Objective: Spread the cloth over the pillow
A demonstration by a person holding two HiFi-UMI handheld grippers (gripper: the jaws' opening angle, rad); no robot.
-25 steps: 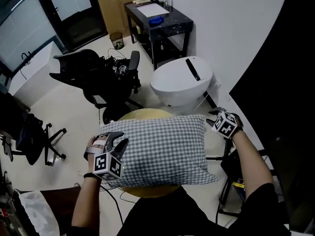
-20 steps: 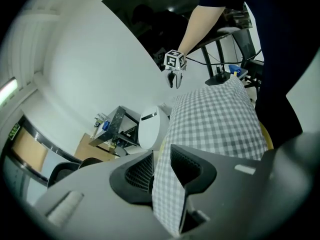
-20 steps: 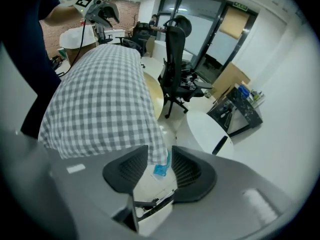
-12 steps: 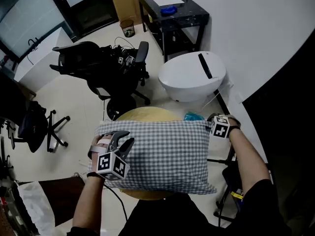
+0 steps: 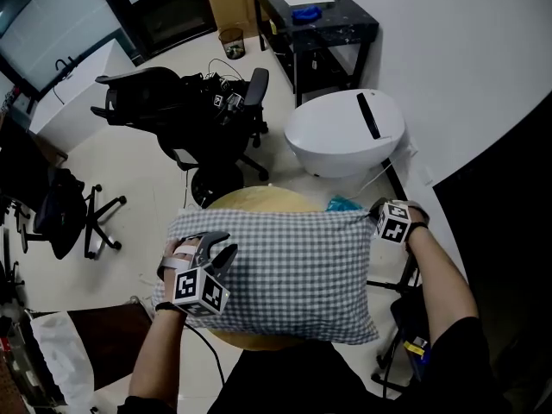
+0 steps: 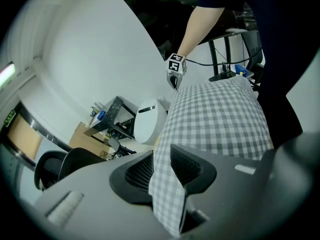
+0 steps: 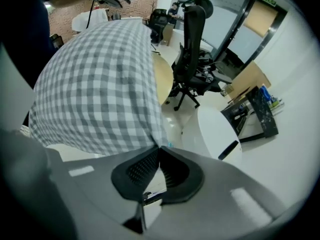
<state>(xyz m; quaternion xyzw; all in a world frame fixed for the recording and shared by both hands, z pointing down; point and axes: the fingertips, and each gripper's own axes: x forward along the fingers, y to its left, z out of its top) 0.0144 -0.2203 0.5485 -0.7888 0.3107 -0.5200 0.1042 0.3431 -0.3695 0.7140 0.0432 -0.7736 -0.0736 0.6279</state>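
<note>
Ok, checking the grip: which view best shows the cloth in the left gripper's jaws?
Left gripper view: the cloth sits pinched between the pads. Head view shows the left gripper from above; right gripper view, far off.

Pale floor (image 5: 129,166) meets a white wall (image 5: 466,50) at right. A black office chair (image 5: 164,102), a black desk (image 5: 332,28) and a white rounded unit (image 5: 341,136) stand near dark-framed glass panels (image 5: 52,33) at top left.

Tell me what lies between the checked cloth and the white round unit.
A small teal object shows just past the far right corner of the checked cloth; beyond it, pale floor up to the white round unit. The head view shows it.
</note>
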